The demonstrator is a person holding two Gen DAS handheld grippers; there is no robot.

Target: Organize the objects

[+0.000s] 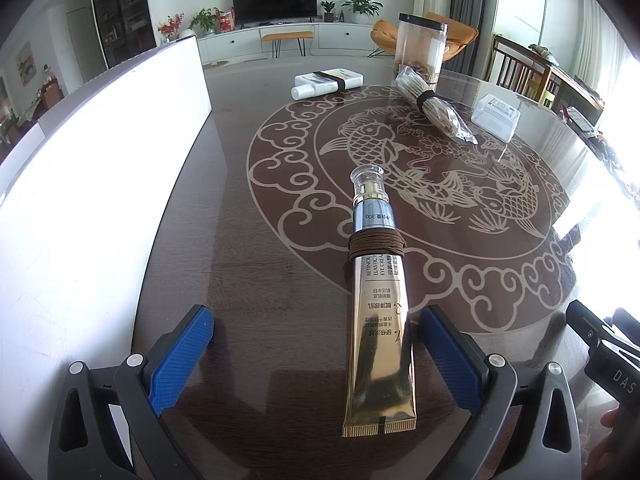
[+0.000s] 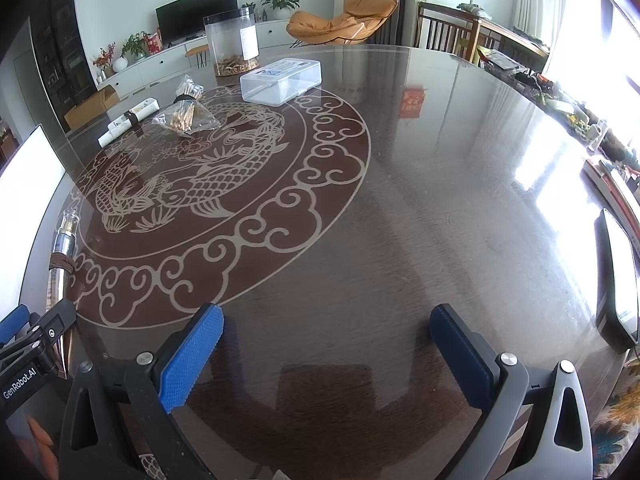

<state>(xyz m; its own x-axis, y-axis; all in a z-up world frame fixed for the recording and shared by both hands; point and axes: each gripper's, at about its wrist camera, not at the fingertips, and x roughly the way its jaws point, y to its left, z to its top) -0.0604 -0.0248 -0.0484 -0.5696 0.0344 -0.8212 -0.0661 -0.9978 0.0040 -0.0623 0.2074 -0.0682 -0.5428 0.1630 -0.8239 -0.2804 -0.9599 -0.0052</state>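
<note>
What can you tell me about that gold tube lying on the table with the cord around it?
The gold tube lies flat on the glossy table, crimped end nearest the left gripper, between its open fingers but untouched. It looks like shiny plastic, with a silver neck, a clear cap and brown cord wound around it. Printed text reads "eye cream".

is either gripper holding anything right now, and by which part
Nothing is held. The left gripper is open around the gold eye cream tube without touching it; the right gripper is open over bare table.

Beyond the surface (image 2: 400, 200) I see a dark television (image 1: 274, 3) on a white cabinet (image 1: 288, 38), potted plants (image 1: 362, 5) beside it. Orange lounge chair (image 2: 344, 20) by grey curtains; wooden chair (image 2: 448, 28) farther right.
</note>
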